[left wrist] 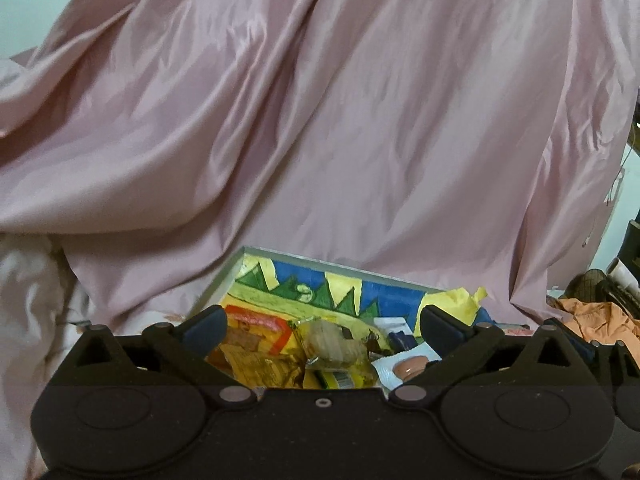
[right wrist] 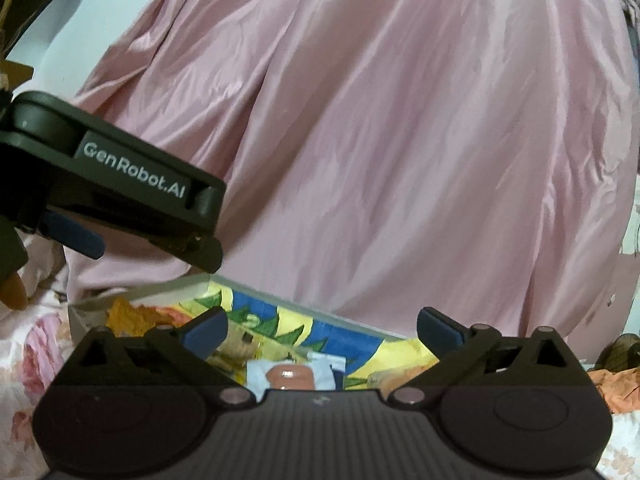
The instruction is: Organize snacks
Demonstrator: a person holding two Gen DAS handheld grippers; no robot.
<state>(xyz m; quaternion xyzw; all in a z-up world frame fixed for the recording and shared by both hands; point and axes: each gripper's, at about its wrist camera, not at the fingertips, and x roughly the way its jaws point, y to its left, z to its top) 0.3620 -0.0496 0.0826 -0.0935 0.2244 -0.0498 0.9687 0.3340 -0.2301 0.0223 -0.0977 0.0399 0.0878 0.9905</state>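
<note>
Both grippers, left gripper (left wrist: 320,326) and right gripper (right wrist: 322,326), spread wide, empty. Sausage packet (right wrist: 290,374) light, crinkly (slippery film); pinch sealed edge.

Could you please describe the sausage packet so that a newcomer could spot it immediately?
Start at the colourful painted tray before the pink curtain. Among its snacks, rightmost, lies the sausage packet: white and pale blue with a pinkish-brown sausage, unlike the yellow wrappers alongside.

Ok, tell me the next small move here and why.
Probably lower the right hand-held gripper onto the sausage pack. It is open, holds nothing, and the pack lies right between its fingers in the tray. The left hand-held gripper is open too, over a wrapped biscuit.
</note>
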